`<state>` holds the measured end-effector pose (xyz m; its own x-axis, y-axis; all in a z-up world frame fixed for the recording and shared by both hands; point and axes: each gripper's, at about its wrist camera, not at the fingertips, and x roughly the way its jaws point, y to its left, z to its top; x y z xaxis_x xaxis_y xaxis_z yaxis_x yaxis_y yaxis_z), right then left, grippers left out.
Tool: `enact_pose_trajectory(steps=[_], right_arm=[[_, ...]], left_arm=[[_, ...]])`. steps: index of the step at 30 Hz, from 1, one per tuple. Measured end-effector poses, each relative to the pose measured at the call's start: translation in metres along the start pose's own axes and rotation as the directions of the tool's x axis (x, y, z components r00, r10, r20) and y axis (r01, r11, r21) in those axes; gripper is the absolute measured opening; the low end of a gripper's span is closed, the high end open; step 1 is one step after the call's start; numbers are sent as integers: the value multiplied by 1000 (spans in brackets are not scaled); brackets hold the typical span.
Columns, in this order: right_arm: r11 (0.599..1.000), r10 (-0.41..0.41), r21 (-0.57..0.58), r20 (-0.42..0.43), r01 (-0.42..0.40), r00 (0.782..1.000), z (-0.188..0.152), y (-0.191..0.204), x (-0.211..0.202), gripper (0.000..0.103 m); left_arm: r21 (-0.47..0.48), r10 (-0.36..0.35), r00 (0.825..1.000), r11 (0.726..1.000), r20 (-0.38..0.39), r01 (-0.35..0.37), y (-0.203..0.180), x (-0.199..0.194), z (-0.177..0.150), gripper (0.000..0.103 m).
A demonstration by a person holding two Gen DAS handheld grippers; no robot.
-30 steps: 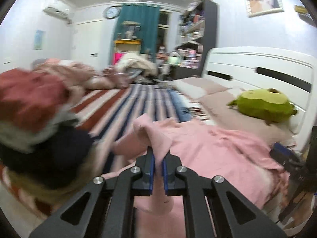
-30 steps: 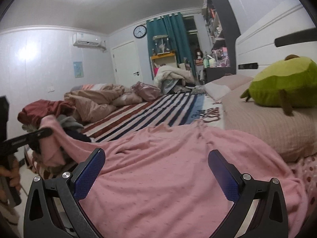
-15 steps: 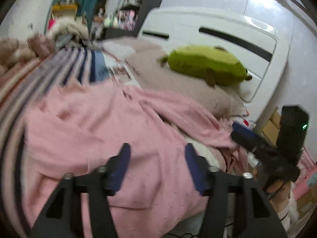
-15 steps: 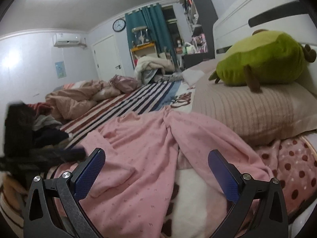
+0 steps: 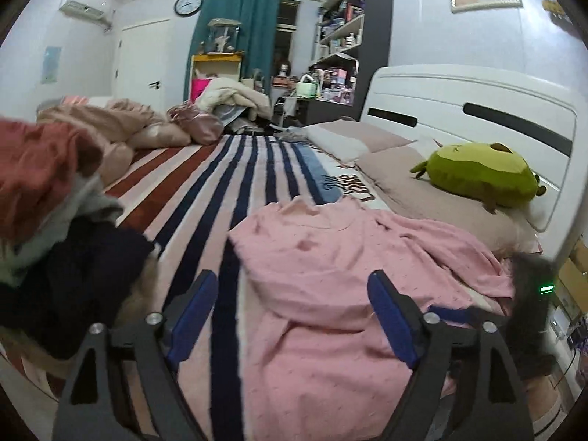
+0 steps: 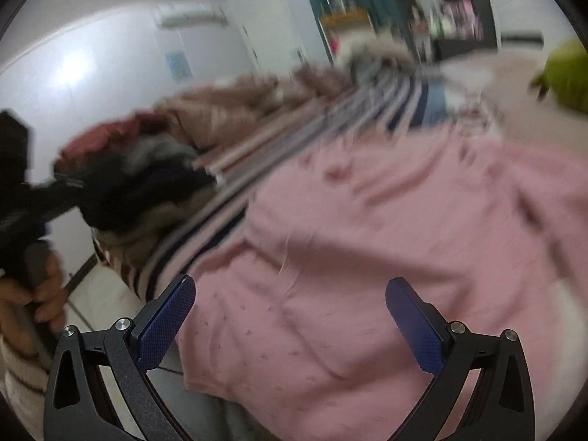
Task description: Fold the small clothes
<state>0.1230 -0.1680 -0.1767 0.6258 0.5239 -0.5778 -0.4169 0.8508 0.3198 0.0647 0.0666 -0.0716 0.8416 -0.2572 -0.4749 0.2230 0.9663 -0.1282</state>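
I have both the left hand-held gripper (image 5: 290, 316) and right hand-held gripper (image 6: 290, 321) wide open, holding nothing, over the pink garment (image 5: 330, 275) lying rumpled on the bed (image 5: 228, 169); I judge the fold barely begun; next I must pinch two edges and flatten it.

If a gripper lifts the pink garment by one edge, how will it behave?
The pink garment already lies creased and rumpled on the striped blanket, so it probably hangs limp. It looks thin, likely light. Pushed, it would probably bunch rather than slide flat.

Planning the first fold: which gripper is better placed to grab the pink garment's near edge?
Probably right. The right gripper is open directly over the pink garment; the left gripper straddles its side edge.
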Motion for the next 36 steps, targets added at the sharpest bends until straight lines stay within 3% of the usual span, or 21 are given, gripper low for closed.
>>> enact_pose_trajectory(steps=[1, 3, 5, 7, 8, 11, 12, 17, 23, 25, 27, 30, 33, 35, 36], right_arm=[[1000, -16, 8, -20, 16, 1000, -2, 2, 11, 102], [992, -123, -13, -57, 123, 991, -5, 6, 35, 102], [967, -247, -84, -59, 242, 967, -8, 12, 51, 91], [933, -341, -138, -46, 332, 939, -10, 17, 54, 66], [929, -352, -139, -42, 344, 935, -10, 15, 51, 58], [955, -295, -50, -29, 293, 955, -2, -2, 30, 26], [952, -306, -27, -12, 306, 952, 0, -8, 22, 6], [947, -317, 62, 60, 314, 946, 7, -38, -27, 6], [913, -390, 172, 110, 369, 914, -2, -76, -76, 5], [889, -433, 225, 130, 398, 892, -16, -91, -95, 5], [880, -442, 256, 130, 400, 888, -25, -99, -105, 5], [884, -423, 269, 115, 382, 899, -38, -108, -115, 5], [939, -288, 217, 67, 268, 955, -46, -109, -118, 5], [934, -300, 226, 75, 277, 951, -48, -109, -125, 10], [932, -307, 228, 87, 281, 948, -46, -111, -133, 18]], left_arm=[[-7, 2, 1000, 1000, -3, -2, 7, 0, -3, 82], [-18, -1, 1000, 1000, -7, 1, 13, 3, -7, 82], [-26, -13, 1000, 1000, -6, 12, 14, 5, -14, 82], [-31, -21, 1000, 999, -10, 21, 19, 9, -16, 82], [-31, -22, 1000, 999, -12, 22, 21, 11, -17, 82], [-39, -19, 1000, 999, -23, 18, 25, 17, -20, 82], [-40, -20, 999, 999, -26, 19, 26, 20, -20, 82], [-35, -8, 999, 999, -51, 6, 26, 28, -24, 82], [-10, 24, 996, 1000, -88, -25, 21, 45, -26, 82], [5, 35, 993, 999, -112, -35, 20, 55, -28, 82], [14, 37, 990, 999, -135, -35, 19, 66, -30, 82], [34, 44, 983, 999, -180, -38, 16, 87, -35, 82], [36, 42, 972, 999, -231, -34, 12, 107, -42, 82], [32, 29, 965, 999, -262, -22, 8, 117, -48, 82], [29, 24, 961, 999, -274, -17, 6, 121, -52, 82]])
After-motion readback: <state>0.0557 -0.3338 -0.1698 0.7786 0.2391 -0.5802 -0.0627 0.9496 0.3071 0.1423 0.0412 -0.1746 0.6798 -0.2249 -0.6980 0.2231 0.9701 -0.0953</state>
